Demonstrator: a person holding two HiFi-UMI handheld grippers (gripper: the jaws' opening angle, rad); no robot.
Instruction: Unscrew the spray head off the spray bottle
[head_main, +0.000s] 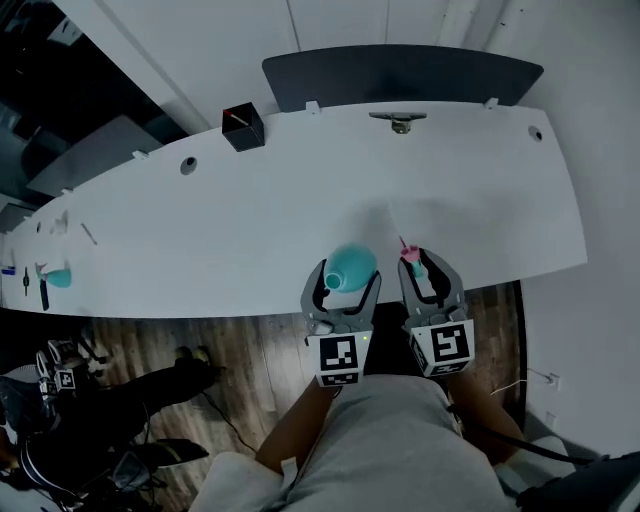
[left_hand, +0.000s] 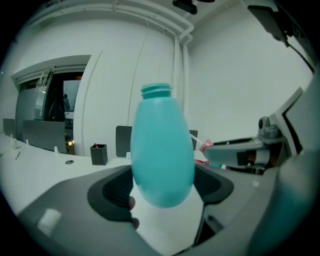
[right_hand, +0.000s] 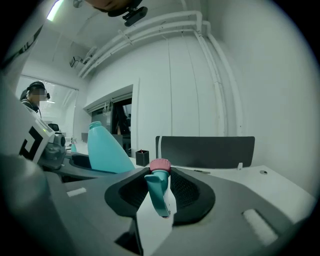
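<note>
Only in gripper views is bottle (left_hand: 162, 150) neck (left_hand: 156, 90) plain.

— What sits on the white table (head_main: 200, 240)?
— A black pen box (head_main: 243, 127) near the far edge, with a red-tipped pen inside. A round hole (head_main: 188, 166) lies to its left.
— And behind?
— A dark chair back (head_main: 400, 75). Wooden floor (head_main: 250, 345) shows under the near edge.
</note>
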